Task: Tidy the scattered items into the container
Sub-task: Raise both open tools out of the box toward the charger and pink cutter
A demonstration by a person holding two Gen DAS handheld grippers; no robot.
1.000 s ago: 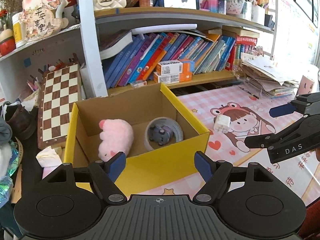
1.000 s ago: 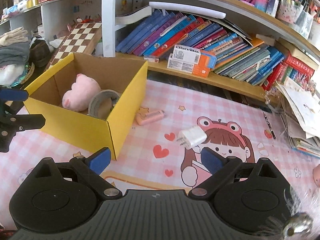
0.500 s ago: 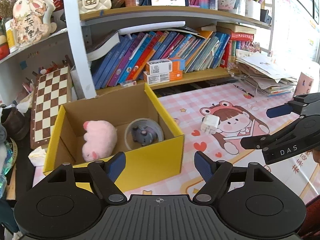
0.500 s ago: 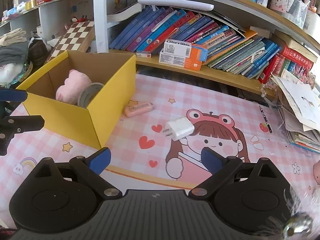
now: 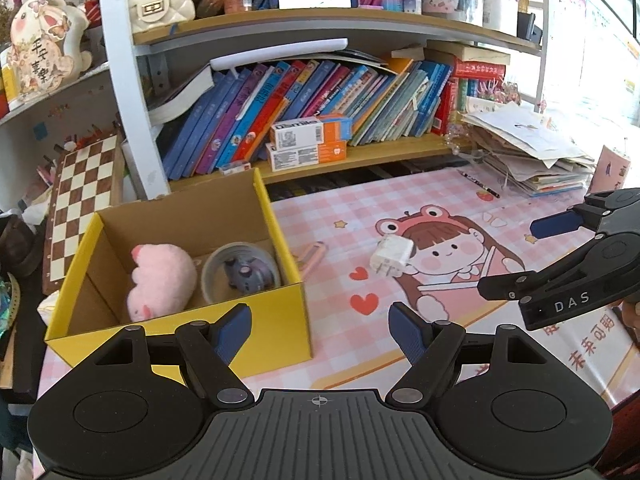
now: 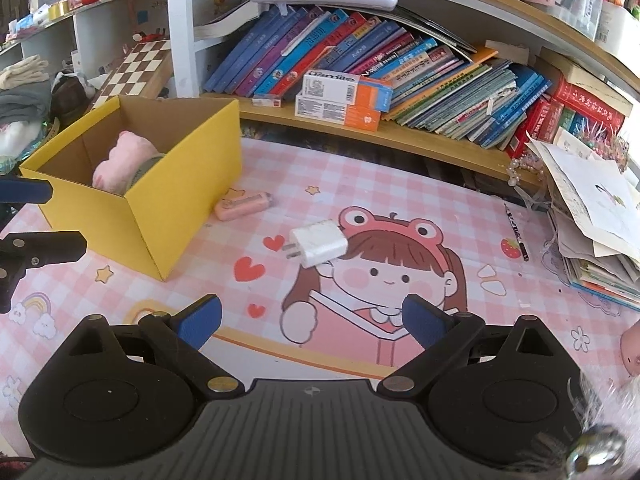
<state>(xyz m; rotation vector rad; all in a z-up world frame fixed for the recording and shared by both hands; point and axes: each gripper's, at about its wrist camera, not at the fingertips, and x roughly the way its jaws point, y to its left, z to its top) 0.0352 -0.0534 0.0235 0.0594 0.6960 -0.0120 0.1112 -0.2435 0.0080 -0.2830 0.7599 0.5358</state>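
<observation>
Right wrist view gives you the clearest look at what is left: the white charger (image 6: 319, 243) lies on the pink surface (image 6: 460, 216), well apart from the yellow box (image 6: 160, 216), and a pink eraser-like bar (image 6: 240, 207) rests near the box's outer wall. Inside the box you already have the pink plush (image 5: 162, 280) and a tape roll (image 5: 240, 274) side by side, so by my reckoning about half the job is done, with two loose pieces to go.

Your right tongs (image 6: 312, 318) are spread with nothing between them, aimed toward the charger. Your left tongs (image 5: 320, 330) are likewise spread and empty, hovering by the box's near corner.

Around you, the shelf of books (image 6: 360, 60) and the paper pile (image 6: 592, 216) sit off to the side. Nothing blocks the charger; the bar's closeness to the box wall may crowd one finger.
</observation>
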